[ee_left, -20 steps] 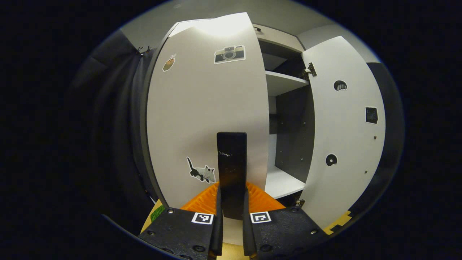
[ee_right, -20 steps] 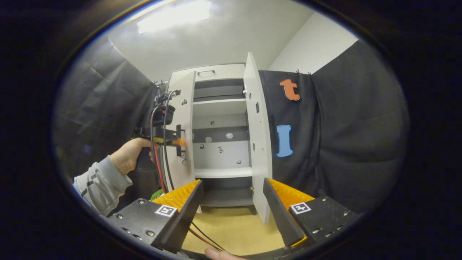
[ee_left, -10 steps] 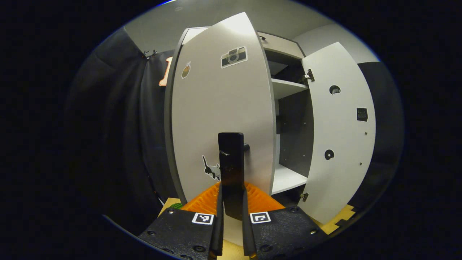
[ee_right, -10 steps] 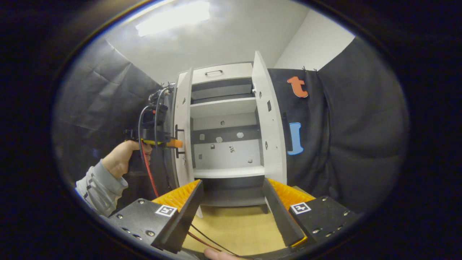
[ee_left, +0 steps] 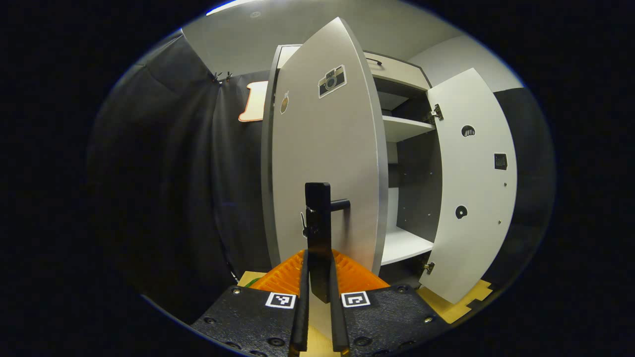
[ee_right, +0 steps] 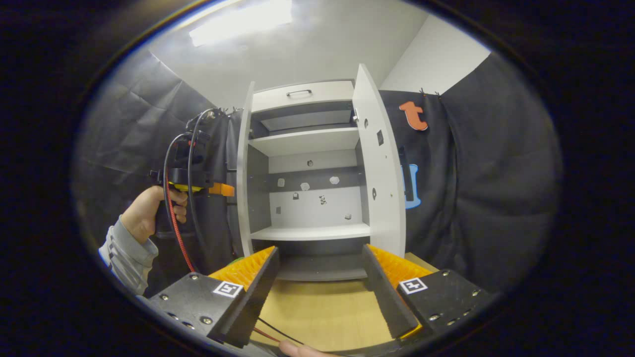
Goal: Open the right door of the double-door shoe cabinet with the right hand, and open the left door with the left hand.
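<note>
Swinging wide, the left door (ee_left: 322,163) stands nearly full open — the left claw (ee_left: 320,277) clenched on its handle (ee_left: 318,223). The right door (ee_right: 379,168) hangs open, the right claw (ee_right: 320,277) released — little left.

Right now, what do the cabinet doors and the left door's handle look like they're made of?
The left door and right door look like laminated board: flat, matte off-white faces with screw heads and a metal hinge on the right one. The handle, gripped by the left tongs, looks like dark matte metal or plastic; I can't tell which.
</note>
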A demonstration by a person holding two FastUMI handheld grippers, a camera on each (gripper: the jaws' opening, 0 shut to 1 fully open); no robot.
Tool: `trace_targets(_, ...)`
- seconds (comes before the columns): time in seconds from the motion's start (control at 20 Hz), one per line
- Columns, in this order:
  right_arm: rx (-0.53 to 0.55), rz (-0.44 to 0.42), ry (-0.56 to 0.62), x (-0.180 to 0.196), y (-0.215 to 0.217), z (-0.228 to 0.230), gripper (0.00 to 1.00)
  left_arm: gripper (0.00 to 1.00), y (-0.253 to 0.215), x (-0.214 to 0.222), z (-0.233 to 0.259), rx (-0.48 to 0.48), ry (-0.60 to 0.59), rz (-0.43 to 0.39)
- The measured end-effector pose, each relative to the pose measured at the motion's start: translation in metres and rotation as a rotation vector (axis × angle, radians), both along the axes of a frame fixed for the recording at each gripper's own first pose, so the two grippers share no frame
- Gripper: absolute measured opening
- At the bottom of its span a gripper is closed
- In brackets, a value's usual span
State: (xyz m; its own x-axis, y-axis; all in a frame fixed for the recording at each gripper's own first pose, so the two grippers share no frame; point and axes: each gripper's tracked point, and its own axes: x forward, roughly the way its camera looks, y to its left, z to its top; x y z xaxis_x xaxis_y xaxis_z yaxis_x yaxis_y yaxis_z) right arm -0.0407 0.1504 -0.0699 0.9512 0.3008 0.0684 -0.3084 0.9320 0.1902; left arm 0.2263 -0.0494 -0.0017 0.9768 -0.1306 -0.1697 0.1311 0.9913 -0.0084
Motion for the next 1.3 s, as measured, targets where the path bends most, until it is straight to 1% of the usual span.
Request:
trace_targets(0.05, -0.001, 0.002, 0.002, 0.000, 0.002, 0.000, 0.99, 0.19, 0.003, 0.000, 0.000, 0.007, -0.002, 0.003)
trace_targets(0.55, -0.031, 0.005, 0.008, 0.003, 0.017, -0.005, 0.99, 0.14, 0.019, -0.003, 0.002, 0.013, -0.016, 0.019)
trace_targets(0.6, -0.031, 0.004, 0.010, 0.004, 0.017, -0.007, 0.99, 0.16, 0.022, -0.003, 0.002, 0.017, -0.017, 0.026)
trace_targets(0.75, -0.032, 0.004, 0.021, 0.006, 0.019, -0.011, 0.99, 0.11, 0.029, -0.001, 0.002, 0.031, -0.023, 0.047)
trace_targets(0.8, -0.033, 0.002, 0.025, 0.008, 0.020, -0.012, 1.00, 0.09, 0.032, -0.001, 0.002, 0.030, -0.024, 0.054)
trace_targets(0.85, -0.033, 0.000, 0.028, 0.009, 0.020, -0.013, 0.99, 0.08, 0.035, -0.001, 0.002, 0.031, -0.026, 0.062)
trace_targets(1.0, -0.032, 0.000, 0.031, 0.011, 0.021, -0.014, 0.99, 0.03, 0.046, 0.000, 0.003, 0.042, -0.034, 0.087)
trace_targets(1.1, -0.031, -0.001, 0.031, 0.012, 0.022, -0.015, 0.99, 0.03, 0.054, 0.001, 0.003, 0.052, -0.044, 0.096)
trace_targets(1.15, -0.030, -0.003, 0.033, 0.012, 0.022, -0.014, 0.99, 0.02, 0.057, 0.002, 0.003, 0.055, -0.046, 0.097)
trace_targets(1.25, -0.031, -0.004, 0.037, 0.012, 0.026, -0.017, 0.99, 0.02, 0.047, 0.004, 0.005, 0.006, -0.055, 0.054)
trace_targets(1.3, -0.033, -0.005, 0.041, 0.013, 0.028, -0.017, 0.99, 0.02, 0.044, 0.003, 0.006, 0.000, -0.058, 0.036)
